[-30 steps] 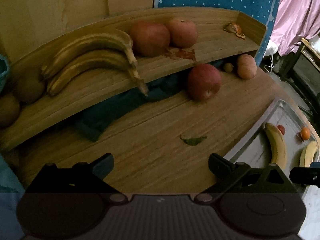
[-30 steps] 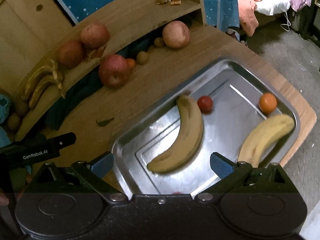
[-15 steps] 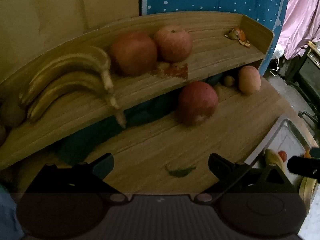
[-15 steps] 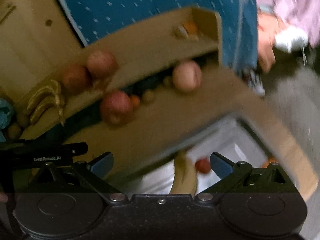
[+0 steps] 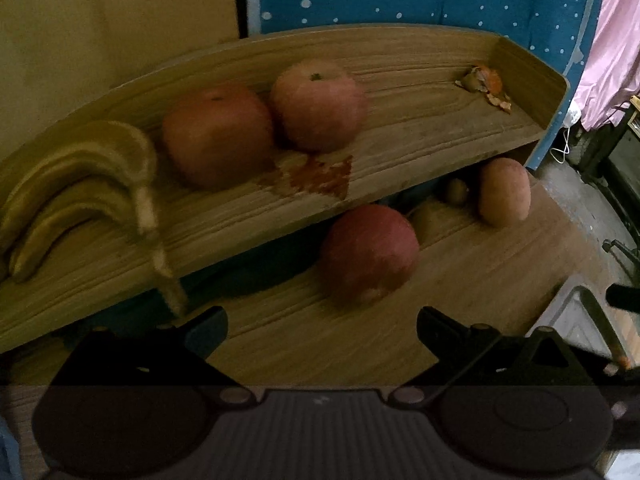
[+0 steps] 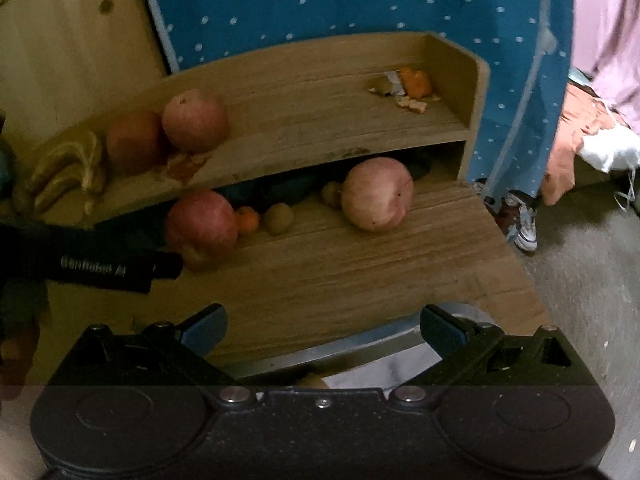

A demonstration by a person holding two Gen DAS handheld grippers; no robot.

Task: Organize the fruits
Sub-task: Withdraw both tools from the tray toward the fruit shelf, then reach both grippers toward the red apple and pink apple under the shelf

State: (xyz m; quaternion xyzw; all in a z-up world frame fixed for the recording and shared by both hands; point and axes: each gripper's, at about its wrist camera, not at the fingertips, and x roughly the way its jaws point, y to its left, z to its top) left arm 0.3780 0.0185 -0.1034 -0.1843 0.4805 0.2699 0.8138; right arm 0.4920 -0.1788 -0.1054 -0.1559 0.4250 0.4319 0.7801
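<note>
Left wrist view: the left tongs (image 5: 322, 322) are spread wide and empty, just short of a red apple (image 5: 368, 254) on the bench (image 5: 320, 344) below the shelf (image 5: 400, 140) (two apples and bananas (image 5: 80, 184) sit on it). The right tongs (image 6: 322, 322) gape empty above the tray's rim (image 6: 360, 346); a pale apple (image 6: 378, 194) lies well ahead.

Both wrist views toward one shelf (image 5: 400, 132)
</note>
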